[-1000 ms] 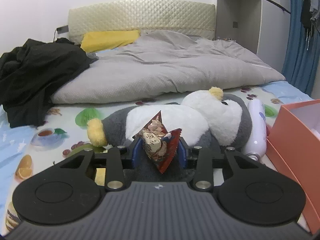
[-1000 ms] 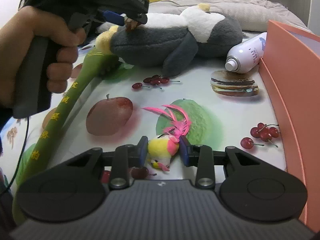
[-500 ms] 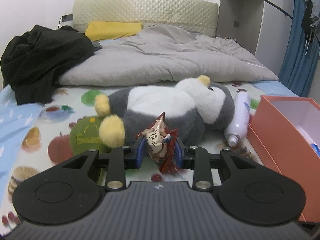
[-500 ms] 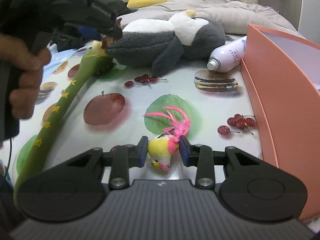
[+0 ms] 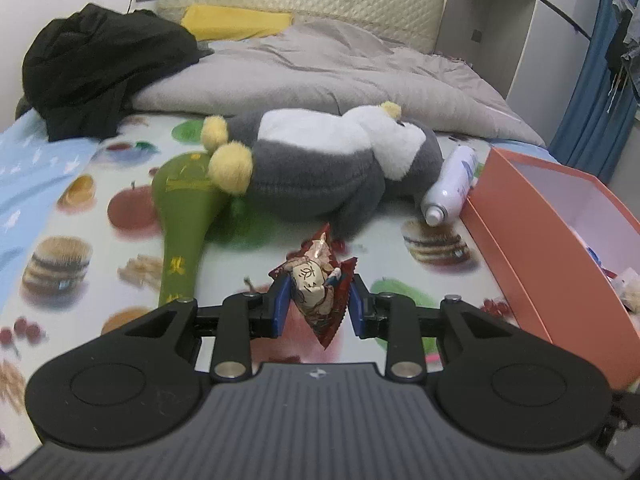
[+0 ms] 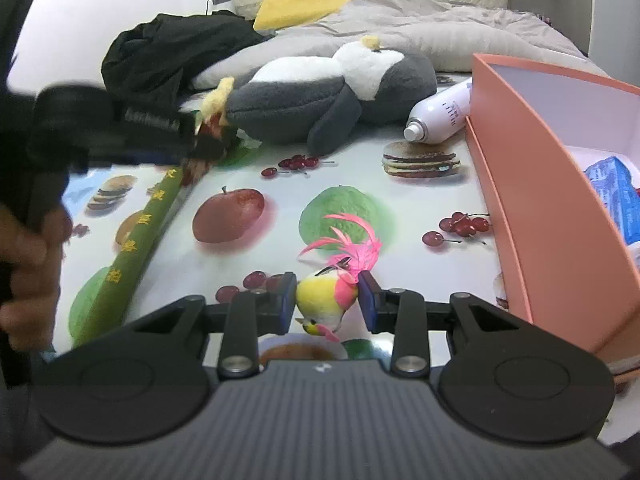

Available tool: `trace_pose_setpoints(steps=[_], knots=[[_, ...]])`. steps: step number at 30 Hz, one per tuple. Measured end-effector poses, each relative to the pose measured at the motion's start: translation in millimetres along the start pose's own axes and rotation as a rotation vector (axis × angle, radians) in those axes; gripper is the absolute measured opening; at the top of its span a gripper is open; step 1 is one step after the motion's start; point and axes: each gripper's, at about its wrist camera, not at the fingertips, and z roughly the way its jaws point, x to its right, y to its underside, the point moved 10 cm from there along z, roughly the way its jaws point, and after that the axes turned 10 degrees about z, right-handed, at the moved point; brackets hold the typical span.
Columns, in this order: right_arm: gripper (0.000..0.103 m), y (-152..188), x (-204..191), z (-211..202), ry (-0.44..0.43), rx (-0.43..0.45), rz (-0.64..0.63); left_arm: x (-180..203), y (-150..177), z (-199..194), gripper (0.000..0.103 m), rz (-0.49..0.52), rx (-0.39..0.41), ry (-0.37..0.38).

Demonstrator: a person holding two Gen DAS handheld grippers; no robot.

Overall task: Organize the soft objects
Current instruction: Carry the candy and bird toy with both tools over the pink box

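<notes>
Left gripper (image 5: pixel 316 305) is pinching a red snack packet (image 5: pixel 318 295) above the fruit-print sheet (image 5: pixel 440 276); right gripper (image 6: pixel 327 300) is clamping a small toy bird (image 6: pixel 326 300) beside the orange box (image 6: pixel 552 216).

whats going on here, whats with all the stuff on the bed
A person is tidying a bed with a handheld gripper in each hand. The left gripper is shut on a red snack packet, and the right gripper is shut on a small yellow and pink toy bird. An open orange box sits to the right; a plush penguin lies on the sheet.
</notes>
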Motion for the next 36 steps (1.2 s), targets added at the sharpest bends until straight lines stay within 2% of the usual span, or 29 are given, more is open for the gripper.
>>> trace_pose_setpoints(steps=[10,17,27,36], knots=[[0.036,-0.1,8.6,-34.5,0.001,0.010,0.042,14.7,41.2,-30.5,0.035,-0.019,-0.056,0.030],[0.037,0.5,12.2,-58.5,-0.005,0.000,0.080,34.4,44.3,-51.6,0.035,-0.018,-0.061,0.061],[0.037,-25.0,22.7,-95.0,-0.003,0.030,0.108,63.8,19.8,-76.0,0.035,-0.011,-0.073,0.112],[0.037,-76.3,39.7,-129.9,-0.009,0.107,0.125,103.2,-41.9,-97.0,0.036,0.026,-0.006,0.170]])
